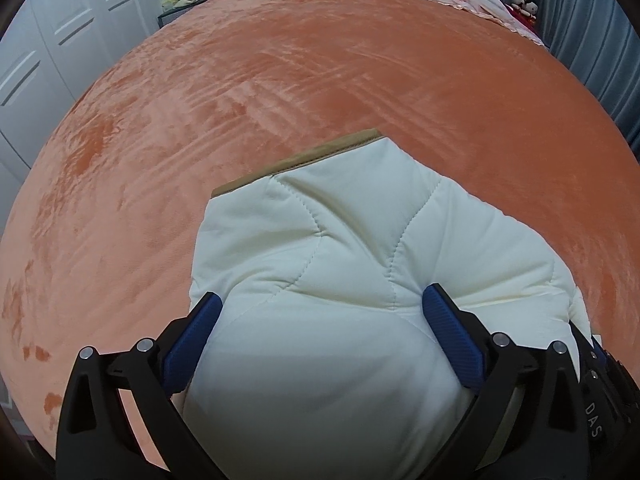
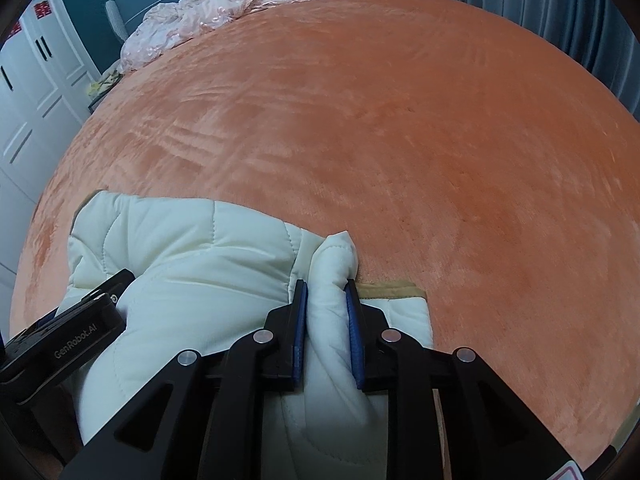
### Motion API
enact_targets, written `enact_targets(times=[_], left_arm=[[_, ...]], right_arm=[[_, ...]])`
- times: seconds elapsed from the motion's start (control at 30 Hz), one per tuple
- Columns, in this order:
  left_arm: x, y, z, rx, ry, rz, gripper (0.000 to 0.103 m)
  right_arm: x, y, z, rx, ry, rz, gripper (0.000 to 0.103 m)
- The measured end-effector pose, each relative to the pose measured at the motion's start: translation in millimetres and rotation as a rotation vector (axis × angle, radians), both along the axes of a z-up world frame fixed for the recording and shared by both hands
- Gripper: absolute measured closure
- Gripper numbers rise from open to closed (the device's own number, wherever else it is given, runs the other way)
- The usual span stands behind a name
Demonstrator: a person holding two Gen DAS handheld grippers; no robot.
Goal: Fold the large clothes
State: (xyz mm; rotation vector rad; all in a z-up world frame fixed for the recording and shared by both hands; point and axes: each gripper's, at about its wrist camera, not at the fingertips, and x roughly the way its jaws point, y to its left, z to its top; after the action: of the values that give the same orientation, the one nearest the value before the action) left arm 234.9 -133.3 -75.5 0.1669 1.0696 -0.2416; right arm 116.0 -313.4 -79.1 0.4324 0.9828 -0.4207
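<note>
A cream quilted padded jacket (image 1: pixel 320 240) with a tan trimmed edge (image 1: pixel 296 160) lies bunched on the orange bed cover (image 1: pixel 280 80). My left gripper (image 1: pixel 324 300) stands wide open astride a thick bulge of it; the blue pads (image 1: pixel 438 304) rest at the sides of the padding. In the right wrist view the jacket (image 2: pixel 180 248) spreads to the left, and my right gripper (image 2: pixel 327 288) is pinched on a raised fold of it (image 2: pixel 334 256), with tan trim (image 2: pixel 392 290) just to the right. The left gripper's body (image 2: pixel 80 324) shows at the left edge.
The orange plush cover (image 2: pixel 400 140) stretches far ahead and to both sides. A pink lace bedspread (image 2: pixel 240 4) is heaped at the head of the bed. White wardrobe doors (image 1: pixel 48 60) stand on the left, blue curtains (image 1: pixel 592 40) on the right.
</note>
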Motion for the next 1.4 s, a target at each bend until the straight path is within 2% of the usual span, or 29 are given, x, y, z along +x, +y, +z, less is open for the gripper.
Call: enact_targets(times=[0.17,0.27,0.4,0.47,0.53,0.63,0.8,0.97,1.1,1.23,1.4], left_arm=[[-1,0,0,0.001,-0.01,0.003,0.005],[0,3,2,-0.027,0.004,0.007,0.005],[4,24,12,-0.126,0.082,0.018,0.005],[-1,43,27,-0.162,0.105,0.027,0.005],[-12,65,40,-0.204,0.129,0.022,0.005],[-35,96,48,-0.234,0.161,-0.003,0.005],[-73,131,41,-0.227,0.189,-0.021,0.005],[-99,150,29,-0.34,0.263,-0.018,0.005],[-108,154,22,-0.423,0.308,-0.016,0.005],[-113,153,12,-0.496,0.372,-0.012,0.005],[-119,146,7,-0.514,0.389,-0.032,0.005]], right_arm=[[-2,1,0,-0.005,-0.014,-0.001,0.082],[-4,-2,1,0.009,-0.026,-0.001,0.082],[-15,-20,14,0.135,-0.065,-0.018,0.08],[-31,-30,30,0.188,-0.089,-0.04,0.073],[-53,-34,46,0.194,-0.108,-0.04,0.059],[-83,-33,57,0.232,-0.104,-0.012,0.049],[-124,-25,52,0.319,-0.078,0.014,0.047],[-145,-13,44,0.398,-0.085,0.011,0.045],[-150,-5,36,0.493,-0.095,0.05,0.042],[-151,8,28,0.503,-0.071,0.069,0.035],[-153,13,16,0.568,-0.085,0.066,0.031]])
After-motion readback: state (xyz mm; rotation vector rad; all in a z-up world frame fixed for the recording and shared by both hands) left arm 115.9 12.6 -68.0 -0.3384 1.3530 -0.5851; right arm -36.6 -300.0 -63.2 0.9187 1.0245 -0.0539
